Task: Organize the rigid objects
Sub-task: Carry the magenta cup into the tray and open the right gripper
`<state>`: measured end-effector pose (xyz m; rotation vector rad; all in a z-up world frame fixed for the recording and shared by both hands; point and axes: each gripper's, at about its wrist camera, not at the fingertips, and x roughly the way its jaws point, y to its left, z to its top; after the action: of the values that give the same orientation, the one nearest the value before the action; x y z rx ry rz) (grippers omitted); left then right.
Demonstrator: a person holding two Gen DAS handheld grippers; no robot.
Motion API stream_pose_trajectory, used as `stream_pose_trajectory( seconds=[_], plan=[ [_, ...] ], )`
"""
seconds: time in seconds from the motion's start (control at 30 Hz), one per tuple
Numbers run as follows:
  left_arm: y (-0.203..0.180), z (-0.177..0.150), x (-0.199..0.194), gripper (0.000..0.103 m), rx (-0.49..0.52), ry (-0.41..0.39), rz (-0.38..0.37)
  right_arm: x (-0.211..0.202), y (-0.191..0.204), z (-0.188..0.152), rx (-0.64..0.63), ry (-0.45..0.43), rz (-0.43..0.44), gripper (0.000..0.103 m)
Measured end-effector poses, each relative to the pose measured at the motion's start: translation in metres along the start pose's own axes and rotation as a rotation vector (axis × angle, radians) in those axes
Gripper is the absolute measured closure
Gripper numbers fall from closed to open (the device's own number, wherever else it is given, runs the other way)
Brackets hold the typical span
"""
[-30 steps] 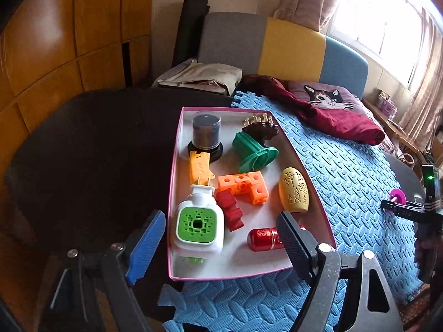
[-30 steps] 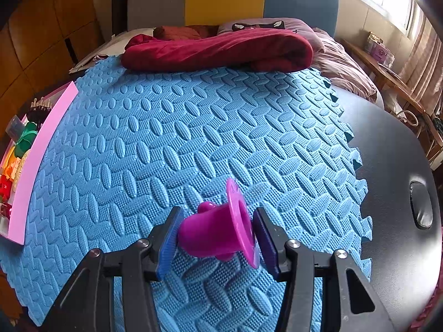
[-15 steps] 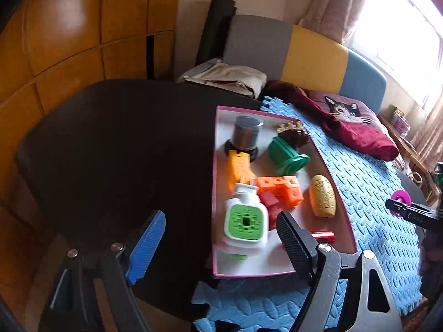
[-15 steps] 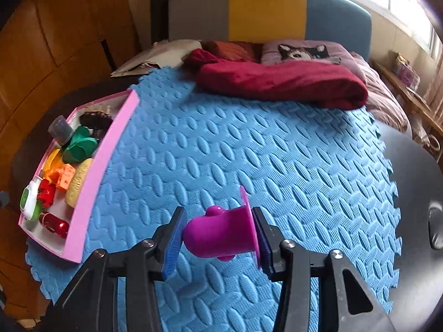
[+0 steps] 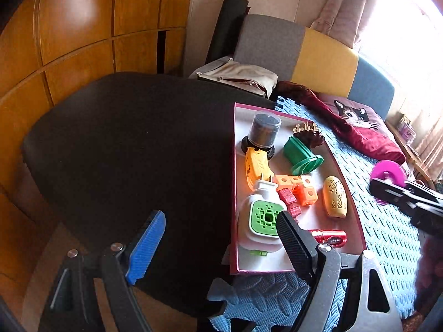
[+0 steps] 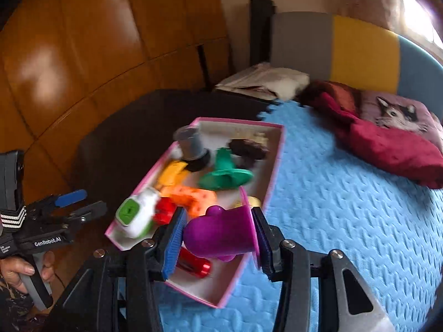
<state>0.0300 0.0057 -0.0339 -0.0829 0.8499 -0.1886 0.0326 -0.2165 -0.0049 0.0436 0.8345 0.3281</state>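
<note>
A purple flanged piece hangs over the near end of the pink-rimmed tray, with my right gripper shut on it. The left wrist view shows the same purple piece and right gripper at the far right. The tray holds several toys: a grey capped cylinder, a green flanged piece, orange cubes, a white and green bottle, a yellow oval and a red cylinder. My left gripper stands open by the tray's left edge, holding nothing; a hand holds this left gripper.
The tray lies half on a dark round table and half on a blue foam mat. A red blanket and a cat cushion lie at the mat's far end. Wooden panelling stands to the left.
My right gripper has carried the purple piece up and leftward from the open mat to above the tray's near end. My left gripper has shifted left, so the tray sits further right in its view.
</note>
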Motion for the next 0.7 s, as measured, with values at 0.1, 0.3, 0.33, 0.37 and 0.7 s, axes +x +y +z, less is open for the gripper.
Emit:
stream_pose_trajectory(
  seconds=[0.1, 0.3, 0.33, 0.37, 0.7],
  plan=[
    [0.005, -0.001, -0.001, 0.02, -0.006, -0.003, 0.005, 0.02, 0.014, 0.001, -0.014, 0.026, 0.026, 0.056],
    [0.012, -0.004, 0.004, 0.02, -0.023, 0.013, 0.011, 0.069, 0.02, -0.014, -0.031, 0.116, 0.01, 0.056],
    [0.013, -0.005, 0.004, 0.02, -0.023, 0.017, 0.011, 0.074, 0.018, -0.017, -0.022, 0.128, 0.007, 0.055],
    [0.013, -0.005, 0.005, 0.02, -0.022, 0.018, 0.013, 0.076, 0.016, -0.02, -0.008, 0.133, 0.006, 0.055],
    [0.011, -0.007, 0.009, 0.02, -0.02, 0.019, 0.04, 0.074, 0.009, -0.03, 0.03, 0.133, 0.016, 0.052]
  ],
)
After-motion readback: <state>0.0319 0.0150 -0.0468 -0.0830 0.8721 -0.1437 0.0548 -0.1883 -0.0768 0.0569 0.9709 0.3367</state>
